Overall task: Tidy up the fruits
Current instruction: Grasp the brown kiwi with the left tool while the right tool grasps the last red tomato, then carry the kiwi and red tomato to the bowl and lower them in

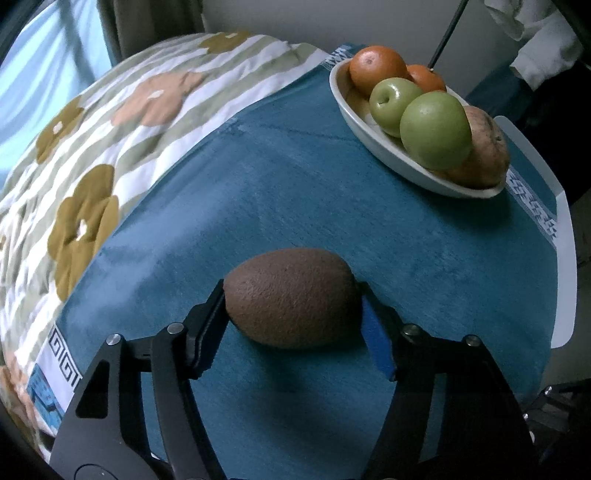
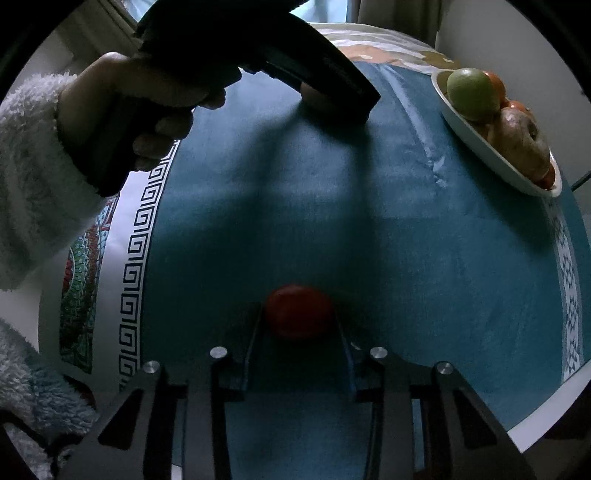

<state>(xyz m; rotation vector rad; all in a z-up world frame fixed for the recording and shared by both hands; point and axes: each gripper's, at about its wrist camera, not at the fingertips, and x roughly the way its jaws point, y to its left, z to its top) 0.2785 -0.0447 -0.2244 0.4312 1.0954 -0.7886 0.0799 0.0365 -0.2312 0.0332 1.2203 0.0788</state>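
I saw my left gripper (image 1: 291,306) clamped on a brown fuzzy kiwi (image 1: 291,297) mid-worktop, my right gripper (image 2: 299,325) pinching a small red tomato (image 2: 299,312) near its front edge; teal velvety cloth (image 1: 295,184), white fruit dish (image 1: 369,136) far-right corner.

A home bedroom: a bed with a flowered quilt (image 1: 92,155), a window curtain (image 1: 147,26), and a teal cloth-covered tabletop (image 1: 295,192) holding a white fruit bowl (image 1: 354,110).
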